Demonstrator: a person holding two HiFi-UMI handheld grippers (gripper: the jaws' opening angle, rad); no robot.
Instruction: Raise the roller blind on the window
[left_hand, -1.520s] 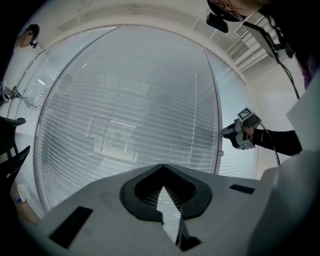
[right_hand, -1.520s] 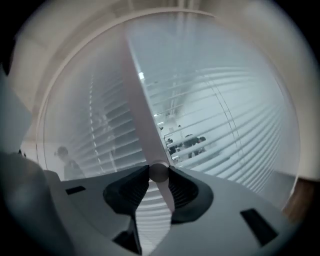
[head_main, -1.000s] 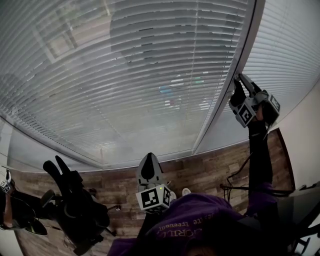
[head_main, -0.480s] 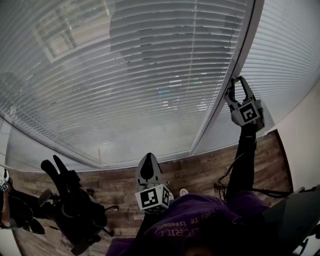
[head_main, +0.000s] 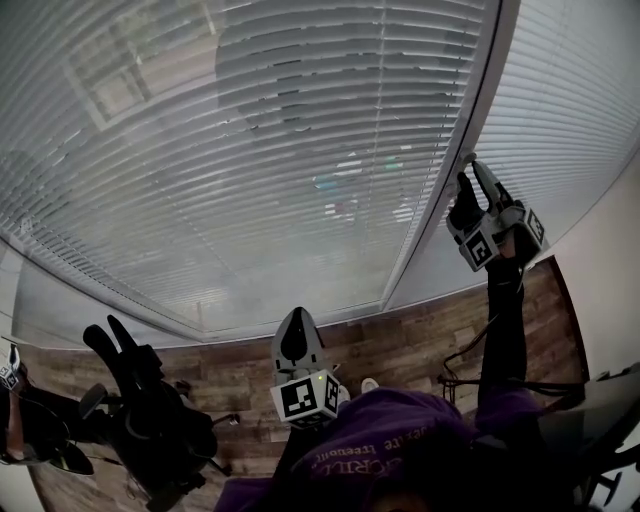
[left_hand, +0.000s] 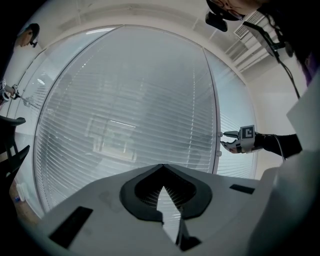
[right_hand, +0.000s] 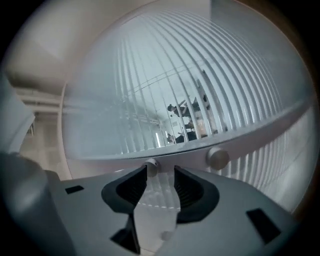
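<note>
Bottom centre of the head view: purple sleeve (head_main: 390, 440). Just above it is the left hand-held gripper (head_main: 297, 314), pointing at the window. Its pads are closed tip to tip and grip nothing.

Lower left: black chair (head_main: 150, 420) on the wood-plank floor (head_main: 400, 345).

Right side of the head view: right hand-held gripper (head_main: 468, 168), raised on an outstretched arm to the upright window post (head_main: 440, 200). Its jaws stand wide and have just been opening. In the right gripper view a small round knob (right_hand: 150, 165) on the post sits at the tip of the left pad, unpinched. A second knob (right_hand: 218, 158) lies just to its right.

Farthest: the blind (head_main: 260, 150), slatted, fills the upper frame. It hangs fully lowered over the panes on both sides of the post.
</note>
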